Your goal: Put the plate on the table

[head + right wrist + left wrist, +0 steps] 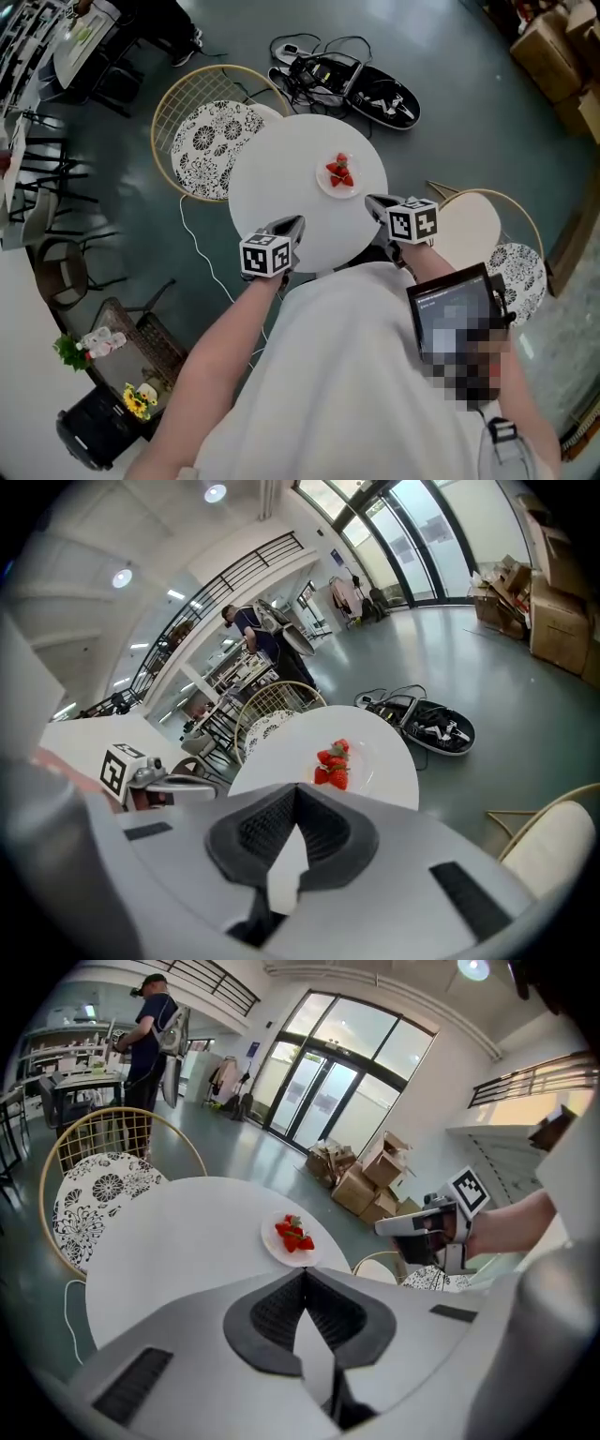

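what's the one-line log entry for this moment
plate: on table, holds strawberries | left gripper: shut, empty | right gripper: shut, empty

Right gripper fills the bottom of the frame, jaws pressed together with nothing between them. Just past the tips, dead center, there's a round white table with a white plate of strawberries sitting on it. The left gripper pokes in at center left. A wicker chair stands behind the table. Right of center, an open black bag with cables lies on the floor.
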### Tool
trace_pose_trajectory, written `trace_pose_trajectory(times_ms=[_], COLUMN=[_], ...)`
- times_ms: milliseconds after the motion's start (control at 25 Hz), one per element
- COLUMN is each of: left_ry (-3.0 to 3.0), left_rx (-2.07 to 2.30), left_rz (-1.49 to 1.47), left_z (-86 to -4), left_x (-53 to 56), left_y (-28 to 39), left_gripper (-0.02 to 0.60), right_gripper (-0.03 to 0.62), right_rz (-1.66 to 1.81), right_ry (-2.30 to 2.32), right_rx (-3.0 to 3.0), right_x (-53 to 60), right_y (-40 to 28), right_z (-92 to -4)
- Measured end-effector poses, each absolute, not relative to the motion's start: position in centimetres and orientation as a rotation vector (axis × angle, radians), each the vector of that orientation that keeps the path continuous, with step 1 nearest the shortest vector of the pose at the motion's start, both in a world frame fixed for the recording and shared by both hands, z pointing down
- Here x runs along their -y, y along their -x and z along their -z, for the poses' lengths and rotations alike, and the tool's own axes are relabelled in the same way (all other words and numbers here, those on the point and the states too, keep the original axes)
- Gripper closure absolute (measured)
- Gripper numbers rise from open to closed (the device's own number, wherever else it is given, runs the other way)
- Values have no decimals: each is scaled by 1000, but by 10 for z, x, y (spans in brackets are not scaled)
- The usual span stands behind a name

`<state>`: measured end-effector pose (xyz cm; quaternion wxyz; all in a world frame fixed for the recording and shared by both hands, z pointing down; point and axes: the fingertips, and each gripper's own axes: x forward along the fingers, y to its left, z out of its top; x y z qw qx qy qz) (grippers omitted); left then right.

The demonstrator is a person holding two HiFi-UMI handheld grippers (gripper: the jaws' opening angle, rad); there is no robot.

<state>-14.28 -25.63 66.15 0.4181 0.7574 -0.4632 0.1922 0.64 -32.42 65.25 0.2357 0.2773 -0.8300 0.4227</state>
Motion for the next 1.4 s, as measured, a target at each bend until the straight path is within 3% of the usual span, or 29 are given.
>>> trace_pose_trajectory(times_ms=[640,1400], left_ry=[-2072,-2128], left_rx=[1123,1003], left_rz=[-285,-207], left_z=[-599,-600], left_x=[172,132], left_y=[126,127], left_gripper=[575,575], right_gripper=[591,591], right_rz=[-1125,-1062], right_ry=[-753,-835], right_rx=[2455,2446], right_x=[238,164], right_y=[-13,-10], right_z=[-576,-579])
